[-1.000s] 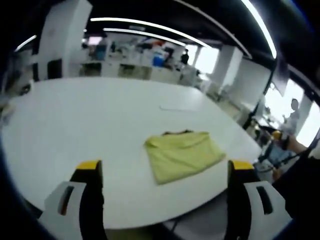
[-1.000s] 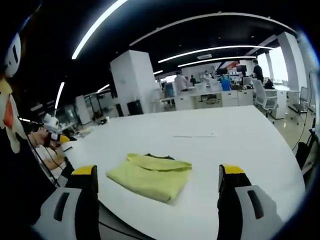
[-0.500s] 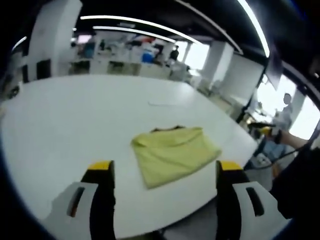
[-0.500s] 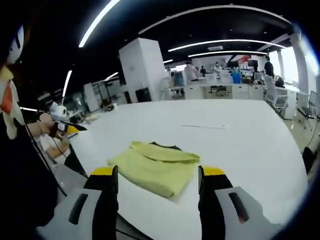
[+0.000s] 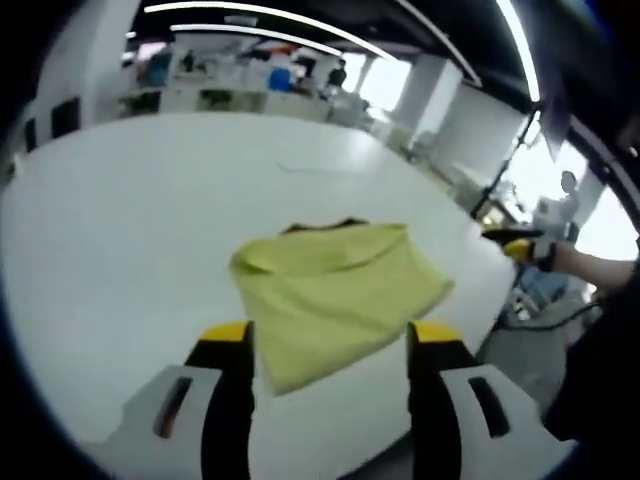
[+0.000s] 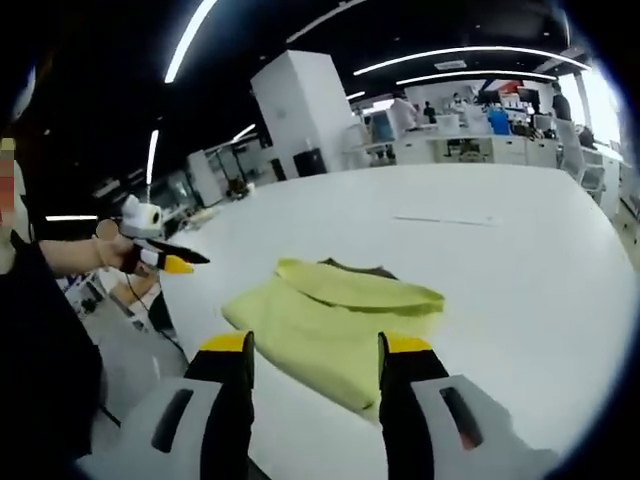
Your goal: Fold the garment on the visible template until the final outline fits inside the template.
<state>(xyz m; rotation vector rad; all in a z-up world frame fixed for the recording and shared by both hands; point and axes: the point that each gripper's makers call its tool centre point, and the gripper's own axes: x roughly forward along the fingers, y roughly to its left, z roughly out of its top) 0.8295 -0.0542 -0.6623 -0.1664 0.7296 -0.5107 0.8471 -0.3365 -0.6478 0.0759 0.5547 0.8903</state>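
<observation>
A yellow garment [image 5: 335, 290] lies folded into a rough rectangle on the white table [image 5: 120, 200], dark collar at its far edge. My left gripper [image 5: 330, 340] hovers over the garment's near edge, open, with nothing between its yellow-tipped jaws. In the right gripper view the same garment [image 6: 340, 320] lies just beyond my right gripper [image 6: 315, 348], which is open and holds nothing. The right gripper [image 5: 515, 243] also shows at the right of the left gripper view, in a hand. The left gripper [image 6: 160, 255] shows at the left of the right gripper view.
A thin faint line [image 6: 445, 220] marks the table [image 6: 520, 260] beyond the garment. The table's edge runs close below both grippers. A white pillar [image 6: 305, 115], desks and people stand far behind. A dark sleeve [image 6: 40, 360] is at the left of the right gripper view.
Both grippers' jaws have narrowed but stay open. Both cameras have come closer to the garment, which now looks larger. The garment itself has not moved.
</observation>
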